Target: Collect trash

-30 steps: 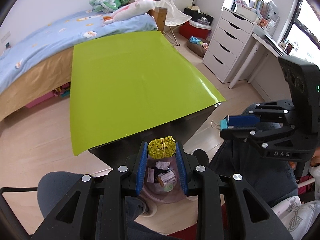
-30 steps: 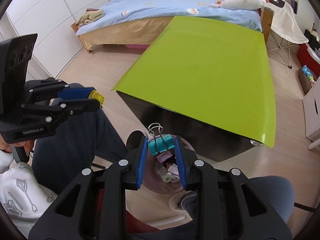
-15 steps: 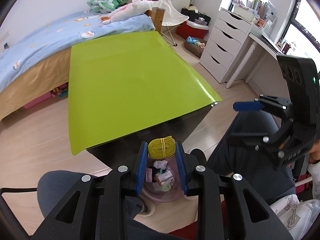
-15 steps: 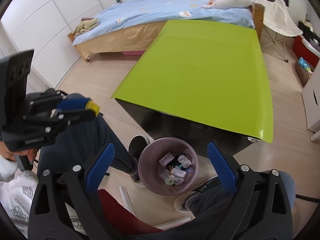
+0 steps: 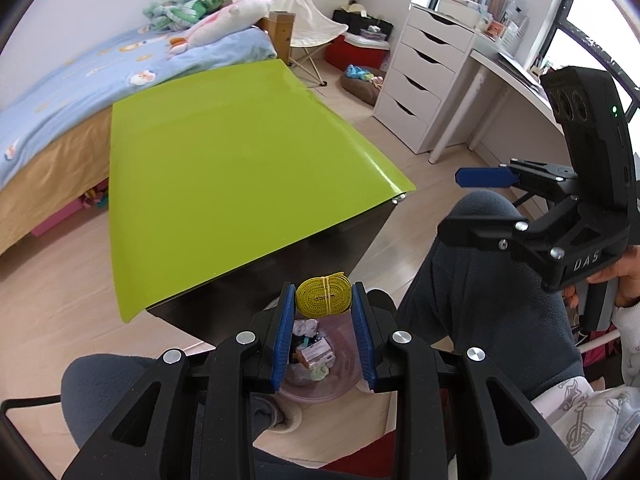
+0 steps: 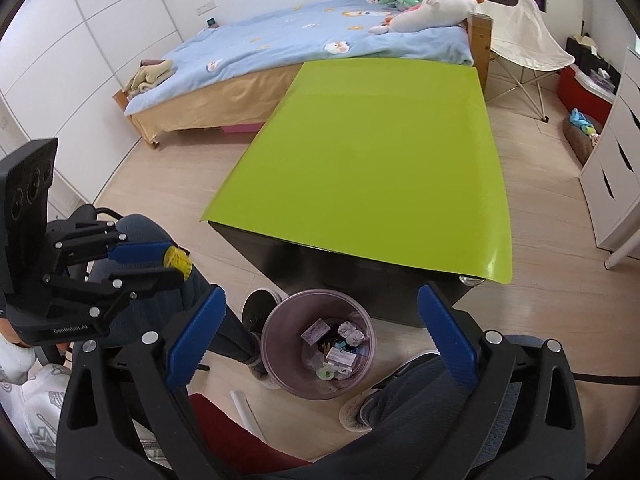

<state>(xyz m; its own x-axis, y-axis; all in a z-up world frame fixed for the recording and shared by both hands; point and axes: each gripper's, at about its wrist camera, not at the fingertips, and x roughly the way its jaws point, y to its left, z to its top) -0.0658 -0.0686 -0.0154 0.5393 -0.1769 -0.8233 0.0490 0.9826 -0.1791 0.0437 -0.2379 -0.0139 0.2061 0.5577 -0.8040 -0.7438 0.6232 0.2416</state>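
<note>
My left gripper (image 5: 323,300) is shut on a yellow coiled strap (image 5: 324,294) and holds it above a pale purple trash bin (image 5: 348,344) on the floor. The strap also shows in the right wrist view (image 6: 178,260), pinched in the left gripper (image 6: 176,262). The bin (image 6: 276,320) holds several bits of trash, among them a teal binder clip (image 6: 341,345). My right gripper (image 6: 320,320) is open wide and empty above the bin; it shows in the left wrist view (image 5: 468,204) at the right.
A table with a lime-green top (image 6: 372,172) stands just beyond the bin. The person's knees and shoes flank the bin. A bed (image 6: 280,52), a folding chair (image 6: 516,20) and a white drawer unit (image 5: 424,80) ring the room.
My right gripper opened and let go of the teal binder clip, which dropped into the bin. My left gripper kept hold of the yellow strap and stayed over the bin.
</note>
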